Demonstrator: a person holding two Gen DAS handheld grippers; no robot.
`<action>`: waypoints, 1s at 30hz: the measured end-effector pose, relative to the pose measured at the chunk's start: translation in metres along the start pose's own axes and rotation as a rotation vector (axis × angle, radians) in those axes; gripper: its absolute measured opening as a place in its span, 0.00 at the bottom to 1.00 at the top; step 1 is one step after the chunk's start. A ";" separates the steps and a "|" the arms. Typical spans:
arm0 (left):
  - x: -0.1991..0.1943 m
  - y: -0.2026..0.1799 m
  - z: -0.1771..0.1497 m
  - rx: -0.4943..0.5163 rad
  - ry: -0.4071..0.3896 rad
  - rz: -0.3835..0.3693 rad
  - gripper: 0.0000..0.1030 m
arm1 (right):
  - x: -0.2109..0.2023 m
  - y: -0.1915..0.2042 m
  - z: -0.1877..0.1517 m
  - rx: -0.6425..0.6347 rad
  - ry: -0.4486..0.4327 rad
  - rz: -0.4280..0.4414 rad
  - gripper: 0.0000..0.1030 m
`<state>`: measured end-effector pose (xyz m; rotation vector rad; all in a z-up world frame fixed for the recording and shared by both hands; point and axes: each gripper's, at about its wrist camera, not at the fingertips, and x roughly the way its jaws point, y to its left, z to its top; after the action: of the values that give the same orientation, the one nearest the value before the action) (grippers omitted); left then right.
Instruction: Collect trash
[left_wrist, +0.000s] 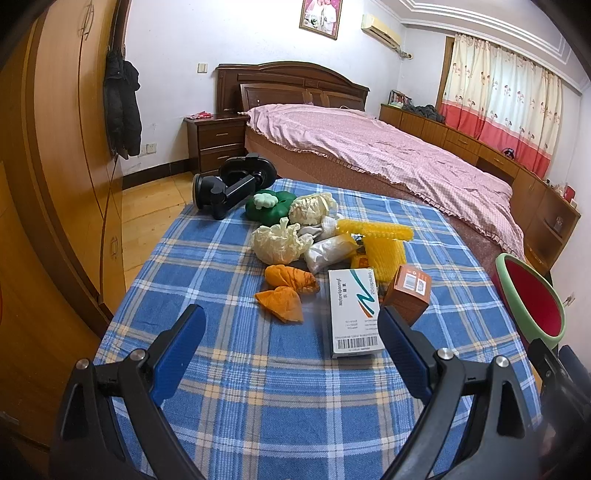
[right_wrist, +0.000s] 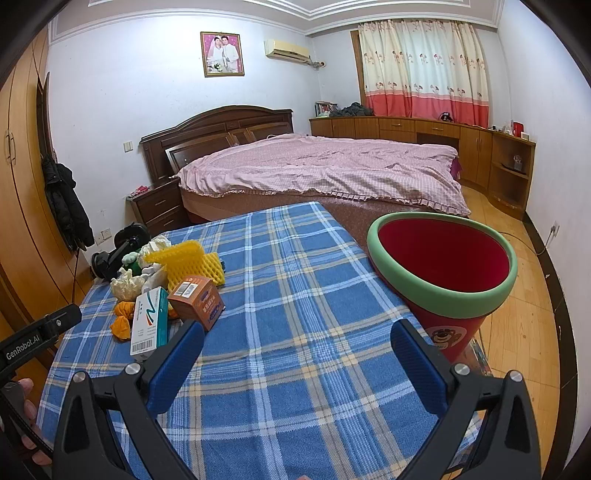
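Red bin (right_wrist: 443, 258) with green rim holds nothing visible.

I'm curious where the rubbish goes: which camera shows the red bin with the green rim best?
The right wrist view: the red bin with the green rim shows its whole opening, empty inside, at the table's right edge. The left wrist view catches only a cropped, side-on part.

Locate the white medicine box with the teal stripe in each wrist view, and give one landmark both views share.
Left wrist view: white cardboard medicine box with teal stripe, lower centre-right, just ahead of the right fingertip.
Right wrist view: same box, lower left, tilted on its edge.
Shared landmark: orange-brown cardboard box, right beside it in both.
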<state>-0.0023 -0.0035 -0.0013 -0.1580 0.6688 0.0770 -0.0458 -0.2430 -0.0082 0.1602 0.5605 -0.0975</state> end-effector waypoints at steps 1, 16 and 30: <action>0.000 0.000 0.000 0.000 0.000 0.000 0.91 | 0.000 0.000 0.000 -0.001 0.000 -0.001 1.00; 0.001 0.001 0.002 0.001 0.001 0.001 0.91 | 0.000 0.000 -0.001 0.000 0.001 0.001 1.00; 0.003 0.004 0.002 0.000 0.003 0.003 0.91 | 0.002 0.000 -0.001 -0.001 0.000 0.002 1.00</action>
<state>0.0009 0.0011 -0.0027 -0.1569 0.6723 0.0798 -0.0452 -0.2428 -0.0103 0.1593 0.5607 -0.0955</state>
